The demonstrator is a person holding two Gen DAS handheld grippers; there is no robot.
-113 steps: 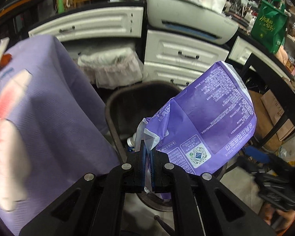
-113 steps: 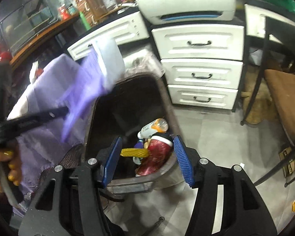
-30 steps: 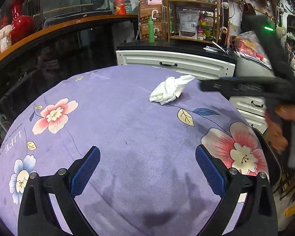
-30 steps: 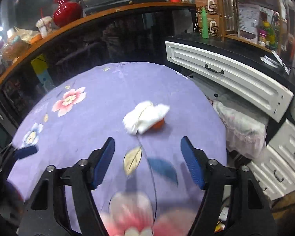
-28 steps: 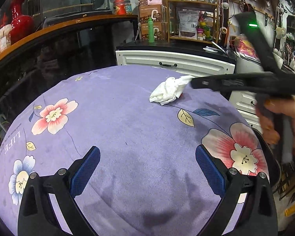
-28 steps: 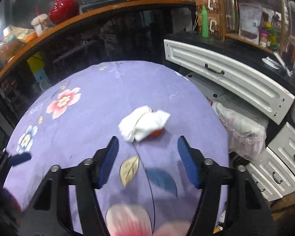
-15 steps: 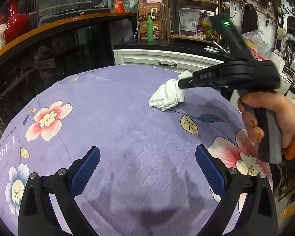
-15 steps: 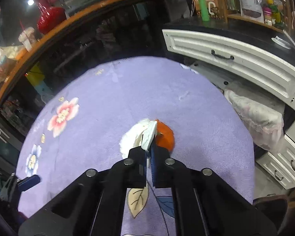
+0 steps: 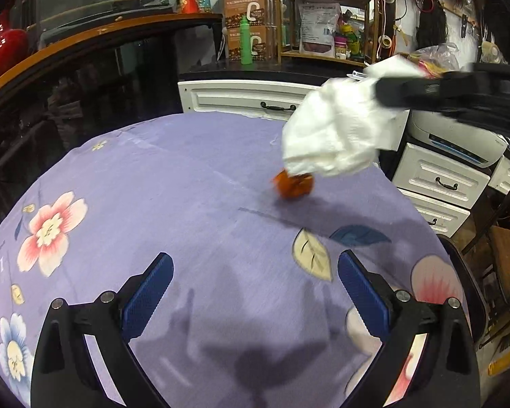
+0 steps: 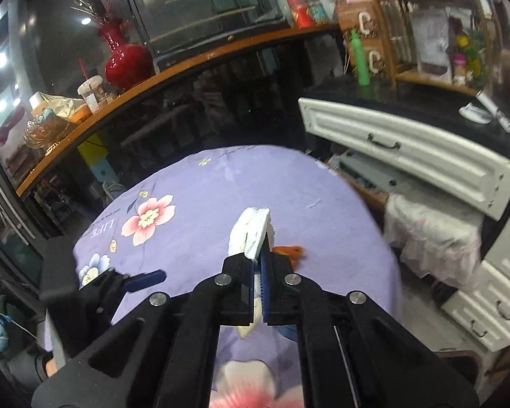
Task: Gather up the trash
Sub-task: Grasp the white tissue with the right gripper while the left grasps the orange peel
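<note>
My right gripper just clamped the white tissue and lifted it, exposing orange peel at one o'clock for my spread left gripper.

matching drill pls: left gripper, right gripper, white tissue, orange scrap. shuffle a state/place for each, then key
Things:
1. left gripper
2. right gripper
3. white tissue
4. orange scrap

States/places:
A. lying on the purple tablecloth
B. open, nothing between the fingers
C. lifted off the table, hanging from a gripper
D. shut on crumpled paper

Pairs: 1-B, 2-D, 3-C, 4-A
</note>
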